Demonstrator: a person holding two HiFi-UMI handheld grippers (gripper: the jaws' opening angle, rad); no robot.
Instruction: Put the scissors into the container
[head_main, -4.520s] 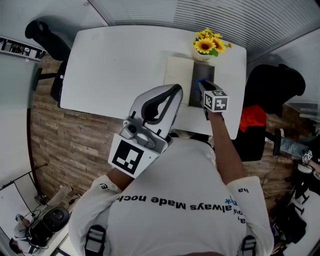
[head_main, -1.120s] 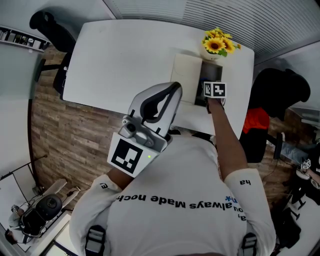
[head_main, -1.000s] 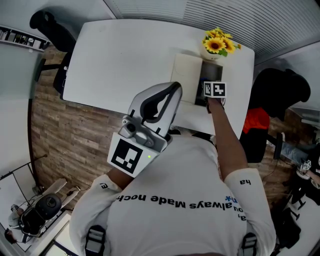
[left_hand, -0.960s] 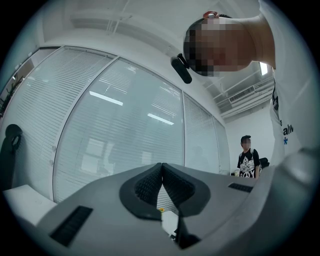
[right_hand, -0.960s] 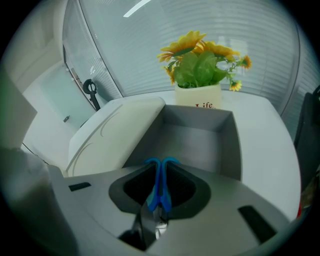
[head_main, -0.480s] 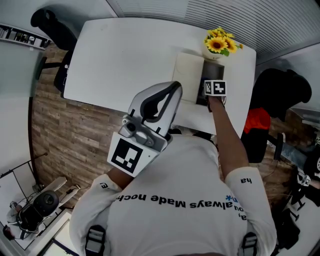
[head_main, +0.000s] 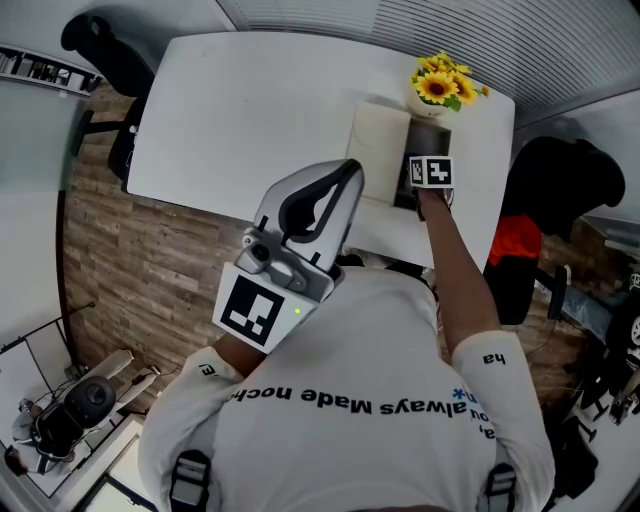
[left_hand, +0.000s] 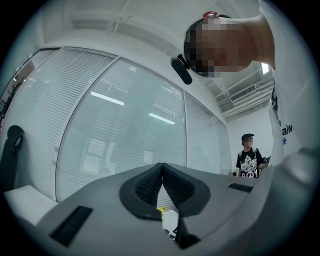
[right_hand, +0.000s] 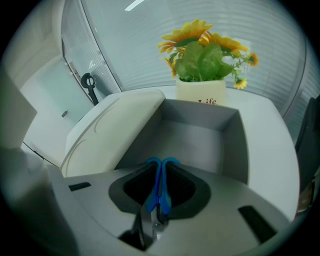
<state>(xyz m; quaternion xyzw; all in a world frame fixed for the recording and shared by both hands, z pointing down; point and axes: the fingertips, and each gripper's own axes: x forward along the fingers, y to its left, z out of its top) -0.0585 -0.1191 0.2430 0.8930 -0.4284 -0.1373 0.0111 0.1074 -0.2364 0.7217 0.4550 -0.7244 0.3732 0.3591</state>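
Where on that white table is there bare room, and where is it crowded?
Free: the table's whole left stretch, from its left edge to the cream lid; also the grey container's bare floor. Crowded: the right end, where lid, container, sunflower pot and the right gripper holding scissors cluster.

Desk: white rounded-corner desk (head_main: 250, 120), plain smooth top, standing on brown wood-plank floor (head_main: 130, 265).
Far right corner: white pot of yellow sunflowers (head_main: 438, 90), upright, close to the far edge.
Right edge, nearer than the pot: grey rectangular open-topped container (right_hand: 200, 132), just beside the pot, long sides running toward the near edge.
Left of container: cream rounded lid (head_main: 378, 150), lying alongside, against the container's left wall.
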